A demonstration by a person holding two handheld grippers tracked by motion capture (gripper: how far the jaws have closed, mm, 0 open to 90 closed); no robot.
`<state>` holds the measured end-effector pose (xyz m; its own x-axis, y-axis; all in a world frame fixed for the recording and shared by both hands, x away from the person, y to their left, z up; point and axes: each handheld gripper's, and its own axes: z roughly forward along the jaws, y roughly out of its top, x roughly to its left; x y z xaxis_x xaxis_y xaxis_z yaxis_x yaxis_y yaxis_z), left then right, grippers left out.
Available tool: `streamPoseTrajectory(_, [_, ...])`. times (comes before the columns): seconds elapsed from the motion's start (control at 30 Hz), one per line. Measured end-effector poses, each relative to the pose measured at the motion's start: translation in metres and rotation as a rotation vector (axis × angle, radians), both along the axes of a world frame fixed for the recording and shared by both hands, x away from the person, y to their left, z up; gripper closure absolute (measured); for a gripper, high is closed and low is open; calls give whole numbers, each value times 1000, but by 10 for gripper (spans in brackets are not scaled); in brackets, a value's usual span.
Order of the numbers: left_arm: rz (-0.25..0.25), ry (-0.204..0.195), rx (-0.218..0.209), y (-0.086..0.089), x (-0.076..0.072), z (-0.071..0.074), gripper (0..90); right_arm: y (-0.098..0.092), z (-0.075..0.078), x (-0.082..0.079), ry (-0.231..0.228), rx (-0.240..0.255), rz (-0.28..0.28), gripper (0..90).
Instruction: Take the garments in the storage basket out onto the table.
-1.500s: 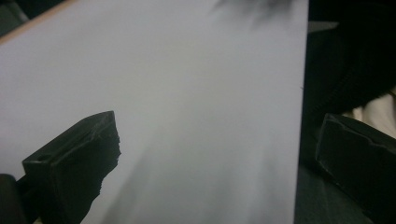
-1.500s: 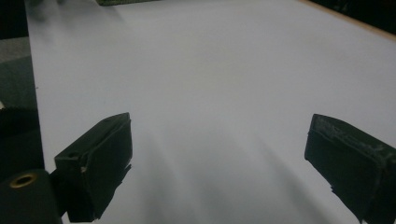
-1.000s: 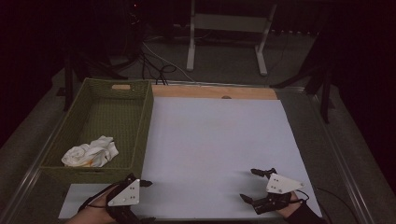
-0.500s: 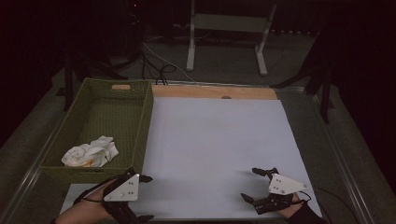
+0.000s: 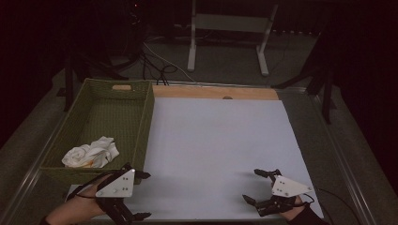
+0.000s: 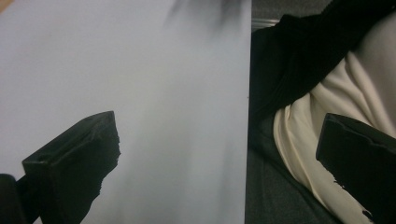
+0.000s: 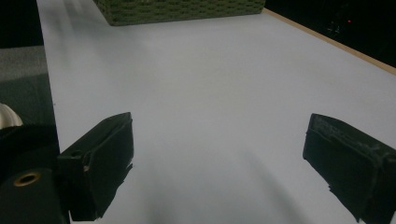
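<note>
A green woven basket [image 5: 141, 124] stands on the left of the table and holds a crumpled white cloth [image 5: 91, 153] at its near end. My left gripper [image 5: 142, 195] hovers open at the front edge, just right of the basket's near corner, with nothing between its jaws. In the left gripper view the left gripper [image 6: 219, 135] has one jaw over the white sheet [image 6: 140, 70] and the other over the person's cream garment [image 6: 308, 121]. My right gripper [image 5: 251, 185] is open and empty near the front right of the sheet. In the right gripper view the right gripper [image 7: 219, 135] faces the basket [image 7: 177, 11] across the sheet.
A white sheet [image 5: 220, 140] covers most of the table, with a wooden strip [image 5: 216, 92] along its far edge. Metal rails border the table's sides. Beyond it, on the dark floor, are a white stand [image 5: 225, 28] and cables [image 5: 159, 61].
The left gripper has drifted slightly to the left and the right gripper slightly to the right. Both stay open. The cloth and basket have not moved.
</note>
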<state>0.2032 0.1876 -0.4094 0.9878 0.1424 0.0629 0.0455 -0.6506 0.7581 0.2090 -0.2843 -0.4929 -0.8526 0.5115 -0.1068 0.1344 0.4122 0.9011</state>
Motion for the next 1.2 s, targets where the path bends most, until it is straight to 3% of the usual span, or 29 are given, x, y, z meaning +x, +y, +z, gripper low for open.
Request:
streamPoseTrajectory(0.6, [12, -10, 12, 8, 7, 29, 3, 1, 1, -1, -7, 7, -2, 88])
streamPoseTrajectory(0.87, [44, -26, 13, 19, 14, 47, 3, 1, 2, 0, -16, 9, -5, 88])
streamPoseTrajectory(1.2, [84, -39, 20, 32, 18, 57, 3, 1, 2, 0, -15, 12, -10, 88])
